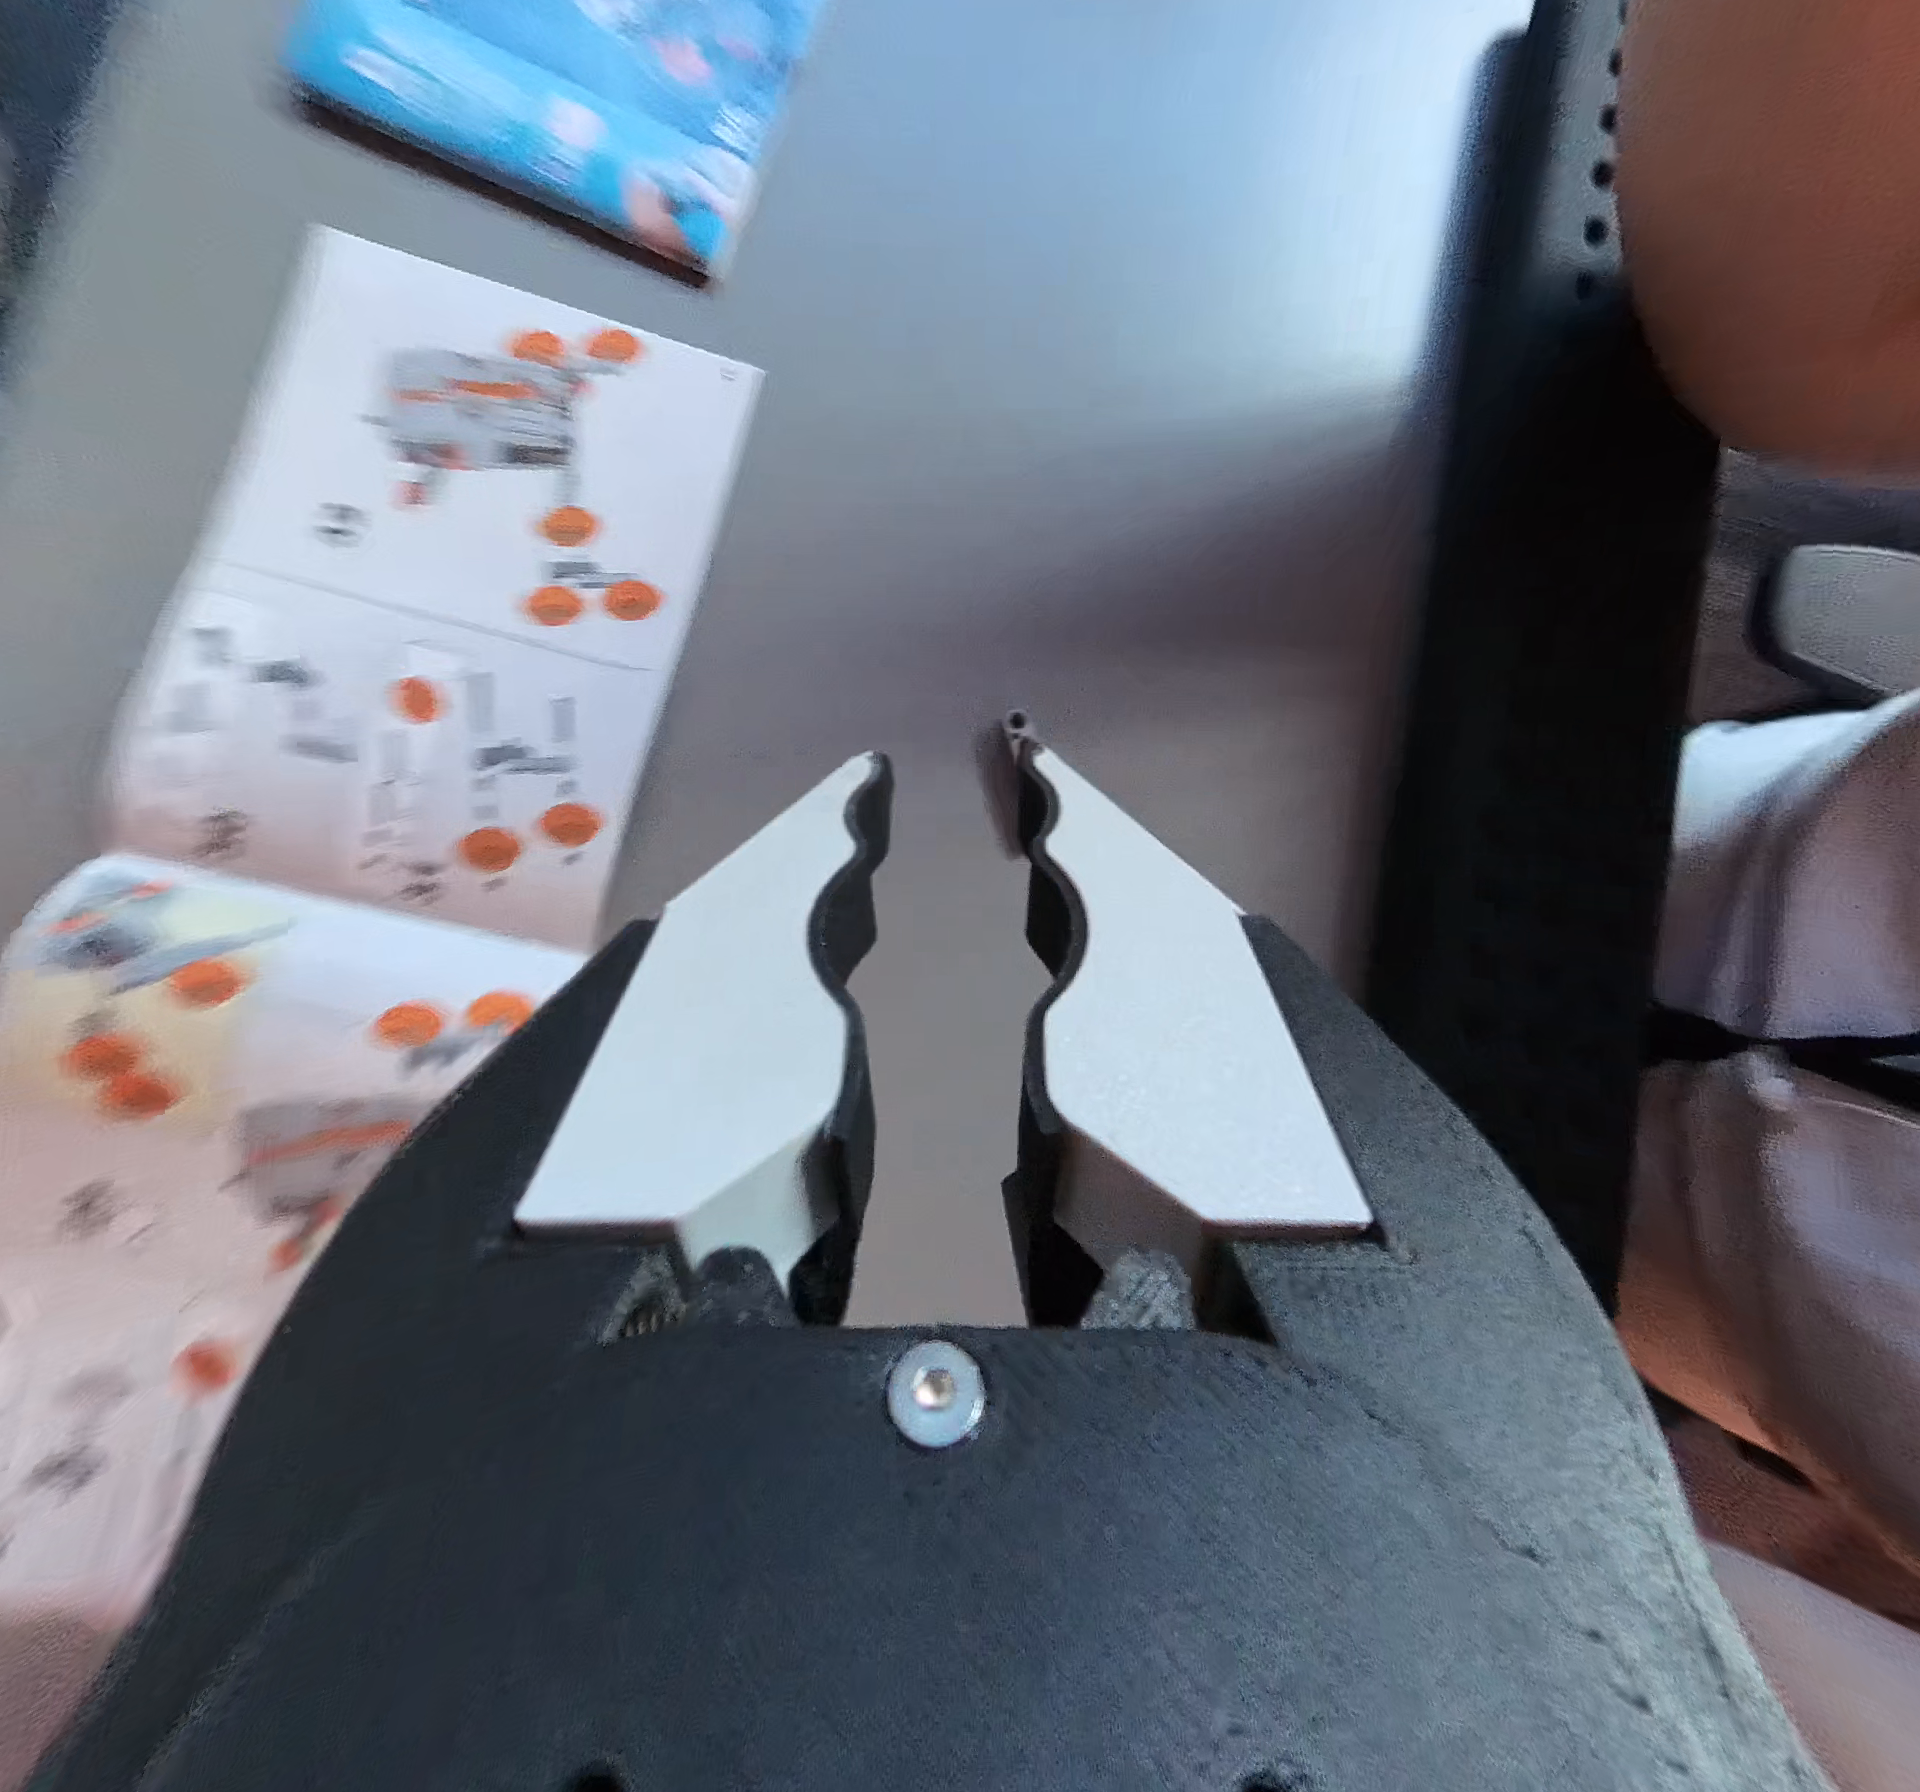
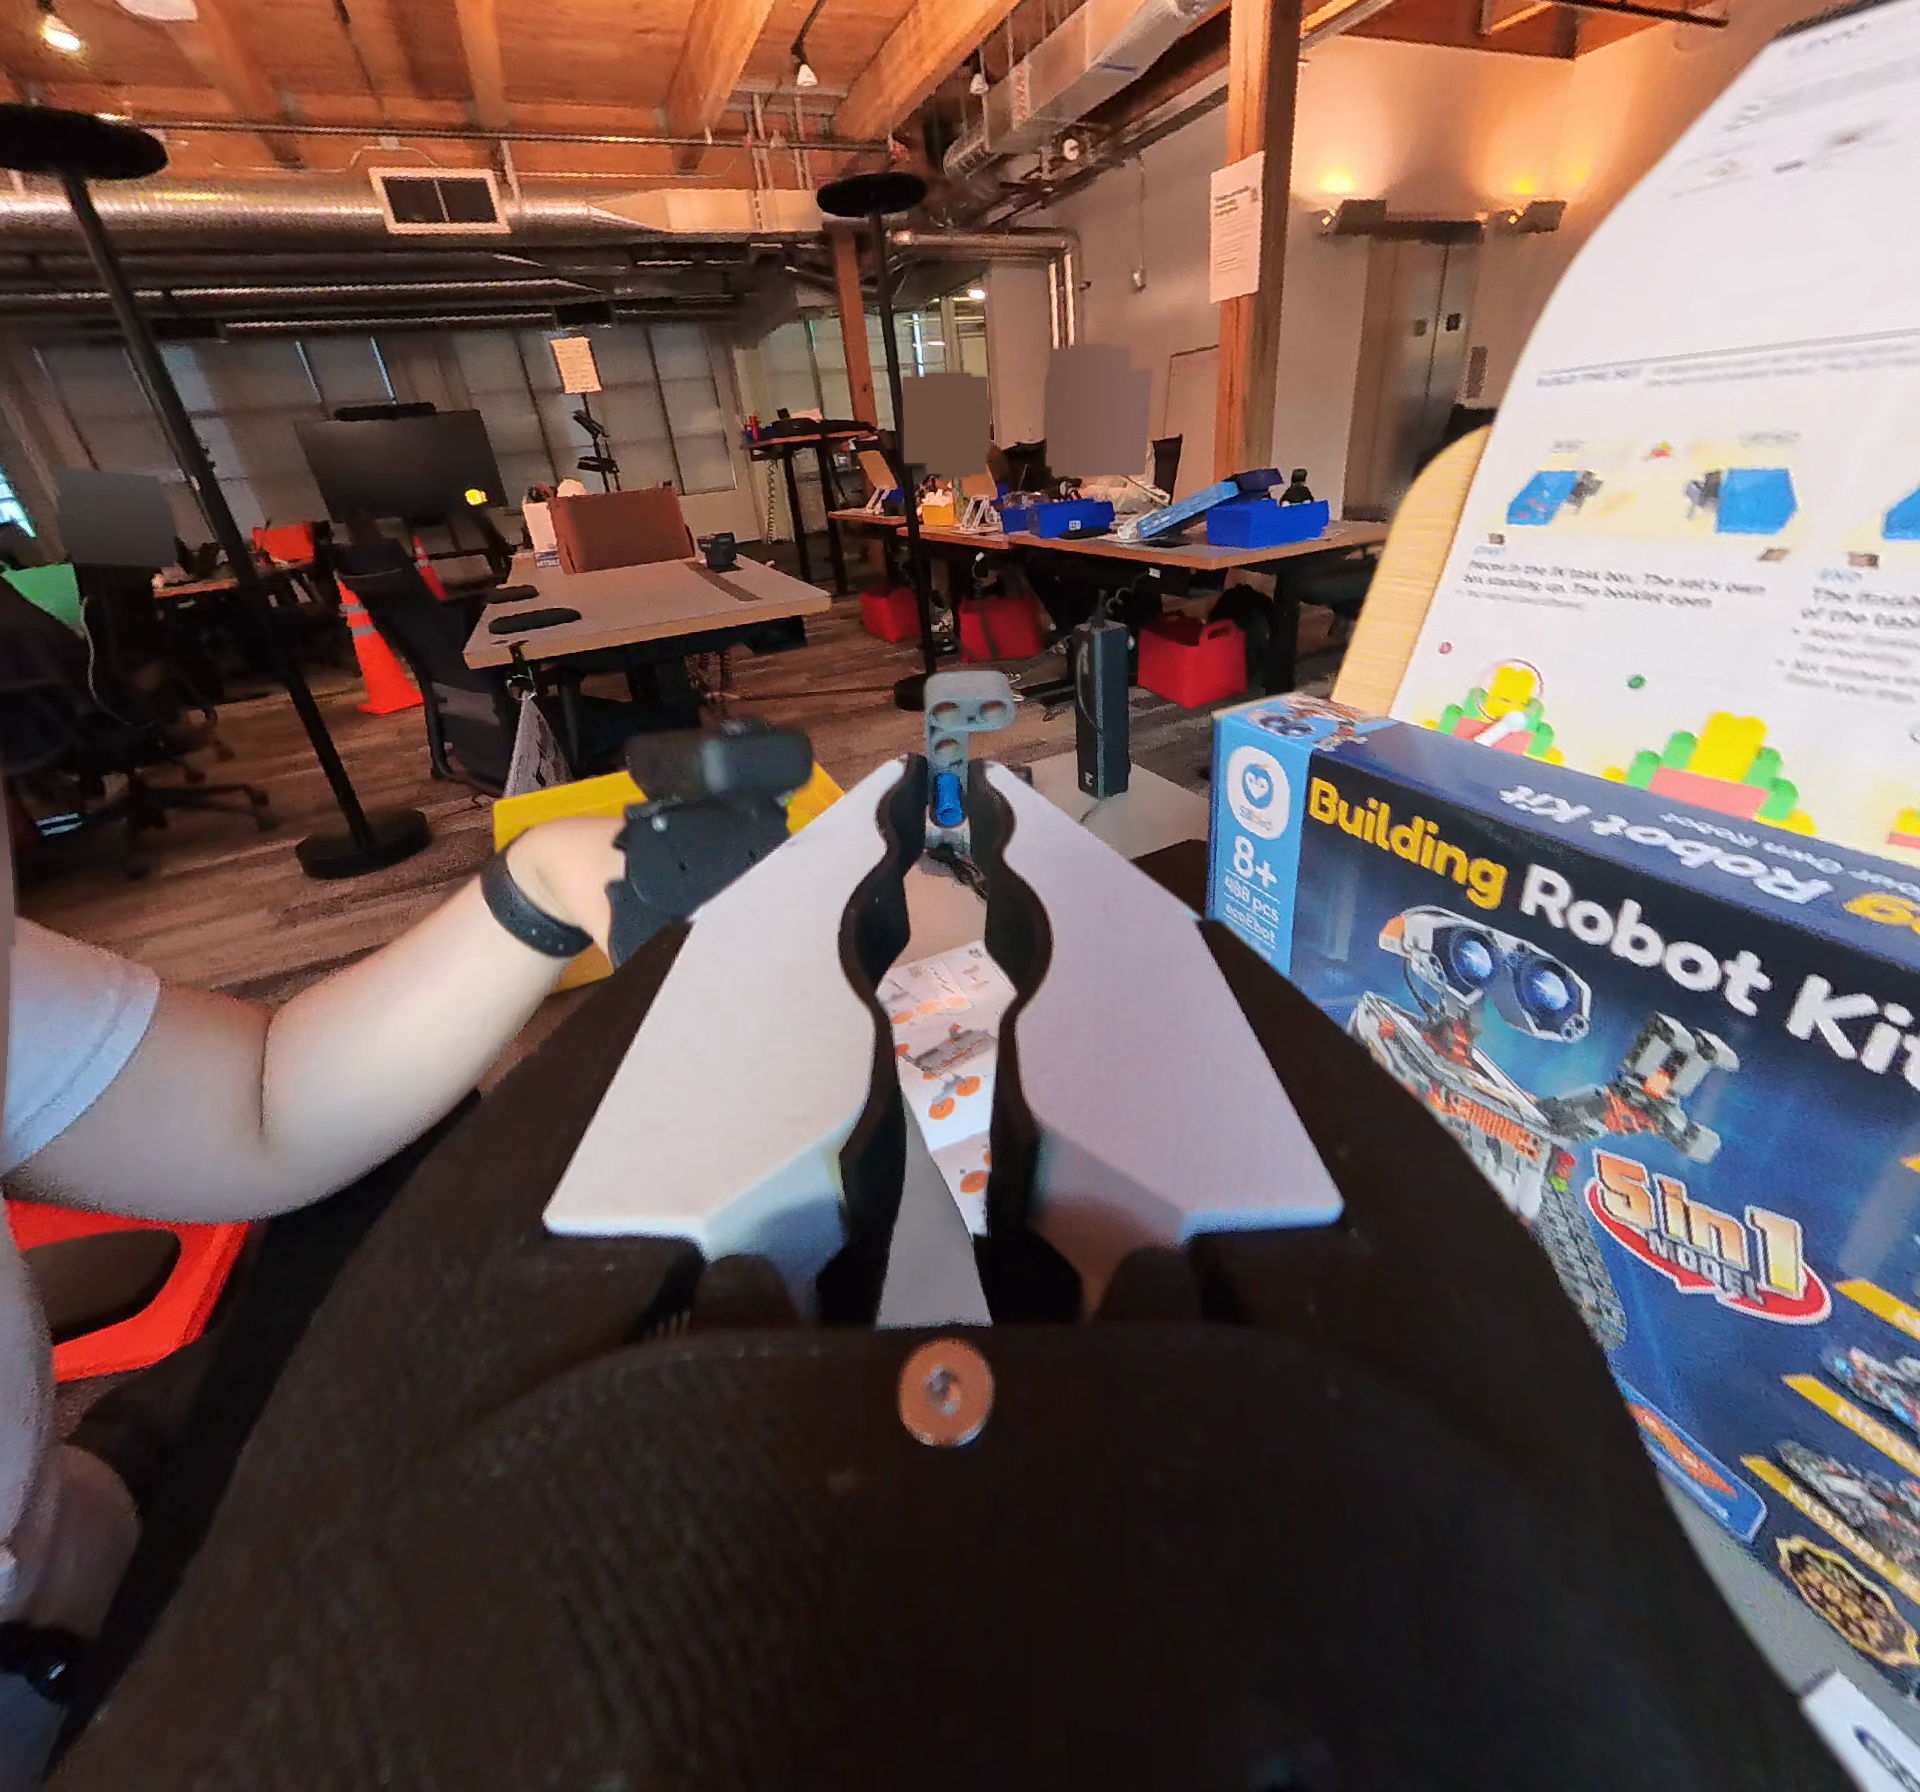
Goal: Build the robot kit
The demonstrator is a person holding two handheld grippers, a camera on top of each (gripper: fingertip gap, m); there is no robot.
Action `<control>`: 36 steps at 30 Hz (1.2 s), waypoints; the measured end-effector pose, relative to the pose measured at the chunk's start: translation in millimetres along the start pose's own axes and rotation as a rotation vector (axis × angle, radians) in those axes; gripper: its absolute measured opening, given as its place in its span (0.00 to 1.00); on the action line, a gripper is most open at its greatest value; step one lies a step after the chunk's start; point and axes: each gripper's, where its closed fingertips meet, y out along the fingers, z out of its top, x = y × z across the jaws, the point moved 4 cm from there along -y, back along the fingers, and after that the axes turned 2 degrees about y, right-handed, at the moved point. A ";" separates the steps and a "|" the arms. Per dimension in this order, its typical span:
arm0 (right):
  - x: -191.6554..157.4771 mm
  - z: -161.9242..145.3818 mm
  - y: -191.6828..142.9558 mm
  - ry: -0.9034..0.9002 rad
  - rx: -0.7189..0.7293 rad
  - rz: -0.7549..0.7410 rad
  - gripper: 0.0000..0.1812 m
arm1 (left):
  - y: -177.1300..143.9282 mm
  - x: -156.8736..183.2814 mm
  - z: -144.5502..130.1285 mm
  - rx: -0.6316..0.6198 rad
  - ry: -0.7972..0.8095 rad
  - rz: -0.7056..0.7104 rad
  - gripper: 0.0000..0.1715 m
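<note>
A: Nearest first: what is the right gripper doing?

B: Its fingers are pinched on a small grey L-shaped beam with a blue pin through one hole. The beam stands upright, its short arm poking out above the tips.

A: How would it handle?

B: I'd judge it light, stiff plastic and rather slick. The flat sides of the long arm look the surest place to grip it.

A: And the left gripper?

B: Spread a little, gripping nothing between the tips. A thin dark sliver clings at one fingertip; I cannot tell what it is.

A: Farther out?

B: Below it, blurred instruction sheets lie on the dark table, a blue booklet beyond. Right of the right gripper stands the blue kit box.
</note>
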 end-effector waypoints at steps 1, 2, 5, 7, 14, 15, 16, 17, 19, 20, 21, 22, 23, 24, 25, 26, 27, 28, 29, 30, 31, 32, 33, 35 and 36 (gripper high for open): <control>3.0 -1.4 -1.1 0.007 -0.004 -0.009 0.03 | 13.8 2.1 -0.8 -0.029 -0.020 -0.053 0.11; 4.8 -2.3 -1.6 0.010 -0.006 -0.014 0.03 | 26.0 4.7 -3.2 -0.069 -0.032 -0.088 0.13; 5.2 -5.2 0.7 0.007 -0.020 -0.010 0.03 | 50.5 7.2 -14.1 -0.224 -0.040 -0.057 0.19; 6.1 -8.8 4.2 0.002 -0.042 -0.012 0.03 | 60.6 12.7 -16.5 -0.292 -0.064 -0.048 0.19; 6.1 -17.6 12.2 -0.003 -0.088 -0.009 0.04 | 81.9 15.7 -26.6 -0.515 -0.109 0.204 0.16; 5.7 -17.1 11.4 -0.007 -0.089 -0.011 0.04 | 84.5 16.6 -26.9 -0.531 -0.111 0.229 0.15; 5.5 -16.0 10.1 -0.011 -0.087 -0.015 0.04 | 87.5 19.9 -25.4 -0.531 -0.118 0.230 0.15; 5.4 -14.5 8.3 -0.016 -0.084 -0.020 0.04 | 90.2 23.5 -25.5 -0.539 -0.117 0.225 0.14; 5.2 -11.3 4.2 -0.024 -0.074 -0.028 0.04 | 94.4 27.3 -30.1 -0.577 -0.106 0.232 0.14; 5.3 -9.6 1.8 -0.026 -0.067 -0.032 0.04 | 95.9 30.2 -28.8 -0.567 -0.115 0.220 0.10; 5.5 -8.1 -0.5 -0.029 -0.061 -0.038 0.04 | 96.1 30.9 -29.0 -0.569 -0.119 0.226 0.10; 6.2 -6.7 -2.8 -0.030 -0.056 -0.045 0.04 | 96.3 31.7 -29.1 -0.570 -0.125 0.227 0.09; 6.9 -5.5 -4.9 -0.032 -0.051 -0.052 0.04 | 96.5 32.2 -29.0 -0.572 -0.122 0.224 0.09; 7.5 -4.4 -6.9 -0.033 -0.046 -0.058 0.04 | 96.6 32.3 -29.0 -0.574 -0.109 0.218 0.07; 8.2 -3.5 -8.7 -0.033 -0.041 -0.061 0.04 | 96.6 32.3 -29.1 -0.575 -0.090 0.206 0.05; 8.8 -2.8 -10.2 -0.032 -0.036 -0.065 0.04 | 96.4 32.0 -29.5 -0.577 -0.073 0.194 0.03; 9.7 -2.5 -11.4 -0.030 -0.035 -0.069 0.04 | 96.1 31.6 -29.6 -0.576 -0.065 0.180 0.03; 10.9 -2.9 -12.3 -0.029 -0.036 -0.075 0.04 | 95.9 31.1 -29.7 -0.572 -0.067 0.164 0.03; 11.9 -3.5 -12.9 -0.029 -0.038 -0.080 0.04 | 95.4 30.2 -29.9 -0.567 -0.082 0.150 0.03; 12.8 -4.3 -13.1 -0.028 -0.040 -0.084 0.04 | 94.4 28.6 -30.7 -0.566 -0.103 0.141 0.03; 13.8 -5.1 -13.1 -0.026 -0.043 -0.087 0.04 | 92.9 26.5 -32.2 -0.570 -0.121 0.140 0.03; 14.9 -6.2 -12.9 -0.024 -0.047 -0.090 0.04 | 91.2 24.2 -34.0 -0.575 -0.133 0.143 0.03; 15.8 -7.5 -12.3 -0.022 -0.051 -0.092 0.04 | 89.7 22.3 -35.5 -0.578 -0.143 0.145 0.03; 17.8 -11.3 -10.5 -0.020 -0.067 -0.098 0.04 | 87.7 20.6 -37.8 -0.579 -0.164 0.150 0.03; 19.2 -13.7 -9.5 -0.018 -0.075 -0.101 0.04 | 86.8 20.9 -39.4 -0.588 -0.164 0.154 0.03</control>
